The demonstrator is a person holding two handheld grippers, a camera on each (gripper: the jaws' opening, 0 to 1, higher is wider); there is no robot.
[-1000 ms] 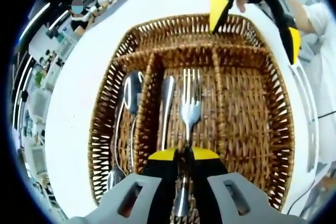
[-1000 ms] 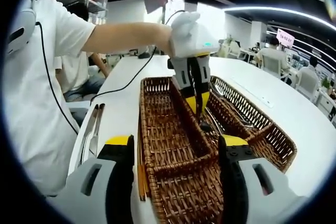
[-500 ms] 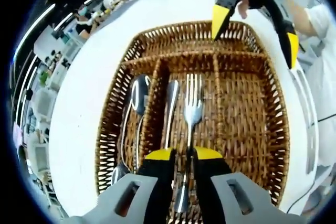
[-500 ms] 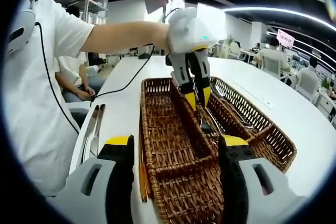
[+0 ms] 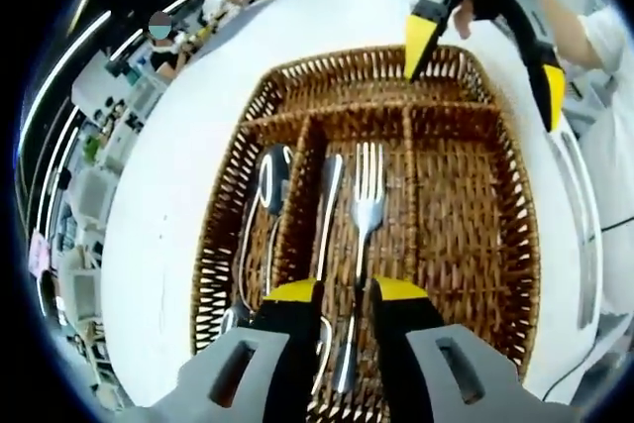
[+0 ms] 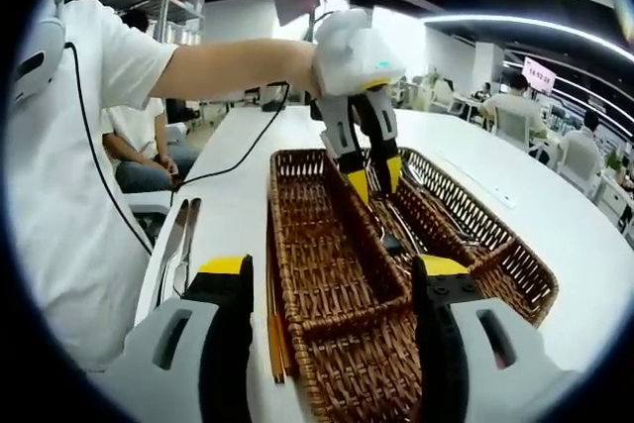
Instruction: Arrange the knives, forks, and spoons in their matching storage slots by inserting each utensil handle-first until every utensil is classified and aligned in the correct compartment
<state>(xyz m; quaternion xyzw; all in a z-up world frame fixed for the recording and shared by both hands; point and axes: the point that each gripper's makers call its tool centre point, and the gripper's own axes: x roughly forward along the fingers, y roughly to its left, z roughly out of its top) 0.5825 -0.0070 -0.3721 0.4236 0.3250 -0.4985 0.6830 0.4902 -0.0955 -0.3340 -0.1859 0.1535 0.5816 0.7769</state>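
Observation:
A brown wicker basket [image 5: 226, 207] with long slots lies on a white table. A silver fork [image 5: 367, 207] lies in the middle slot, tines away from me, beside another silver utensil [image 5: 328, 185]. Its handle runs between the jaws of my left gripper [image 5: 347, 292], which stand open and apart from it. Spoons [image 5: 272, 171] lie in the left slot. In the right gripper view the left gripper [image 6: 373, 181] hangs just above the basket [image 6: 297, 158]. My right gripper [image 6: 334, 269] is open with nothing in it, over the basket's near end, and appears as the right gripper [image 5: 485, 66] past the far rim.
Long silver utensils [image 6: 178, 245] lie on the table beside the basket, seen as utensils [image 5: 575, 205] at the right. A thin orange stick [image 6: 273, 329] lies against the basket's side. A person's arm and white sleeve [image 6: 89, 76] reach in. The table edge is close by.
My left gripper's jaws have spread apart off the fork's handle, and the gripper has drawn back and risen a little. The fork stays in the middle slot. The right gripper has barely moved.

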